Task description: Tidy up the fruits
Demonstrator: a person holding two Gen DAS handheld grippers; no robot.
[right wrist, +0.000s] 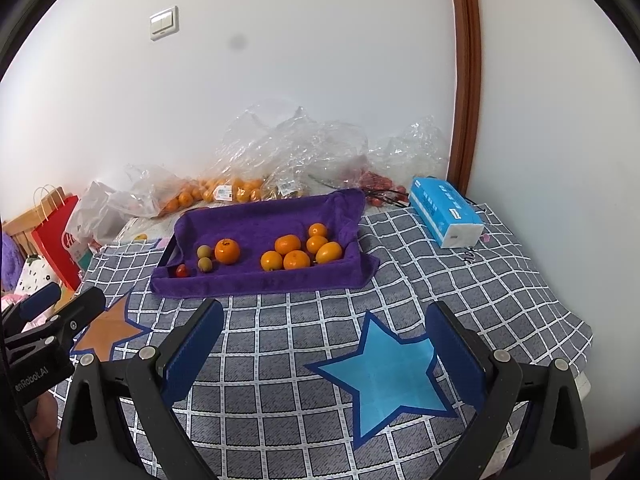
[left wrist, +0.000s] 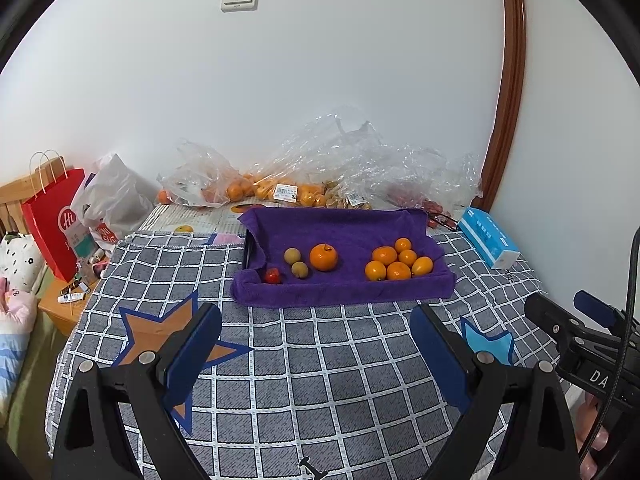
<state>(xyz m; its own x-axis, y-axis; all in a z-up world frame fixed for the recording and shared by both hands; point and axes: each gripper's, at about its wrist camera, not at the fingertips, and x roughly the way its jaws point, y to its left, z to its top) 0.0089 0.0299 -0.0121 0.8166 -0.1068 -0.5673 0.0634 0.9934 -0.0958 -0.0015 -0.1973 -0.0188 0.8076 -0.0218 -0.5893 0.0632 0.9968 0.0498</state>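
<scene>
Left gripper point(left wrist: 316, 344): jaws spread wide, empty, above the checked cloth point(left wrist: 320, 360).
Right gripper point(right wrist: 324, 340): jaws spread wide, empty, over a blue star point(right wrist: 384, 376) printed on that cloth.

Ahead of both grippers: purple towel tray point(left wrist: 344, 292), long axis running left to right.
- Right part: cluster of six small oranges point(left wrist: 398, 262), touching one another; the rightmost is oval, tilted.
- Middle: one larger orange point(left wrist: 323, 257), stem up.
- Just left of it: two small brownish round fruits point(left wrist: 296, 263).
- Front left corner: one small red fruit point(left wrist: 272, 275).

Beyond the tray, against the wall: clear plastic bags point(left wrist: 280, 184) of oranges with white price labels, print too small to read.

Writing:
- Red paper bag point(left wrist: 52, 220), far left: "Hi".
- Blue tissue pack point(right wrist: 444, 212), ahead right: text unreadable.
- Left view shows "DA" on the right gripper's body.
- Right view shows "enRobot.AI" on the left gripper's body.

Left view only: orange star point(left wrist: 160, 328) in full, small bedside table point(left wrist: 64, 308) with tubes.
</scene>
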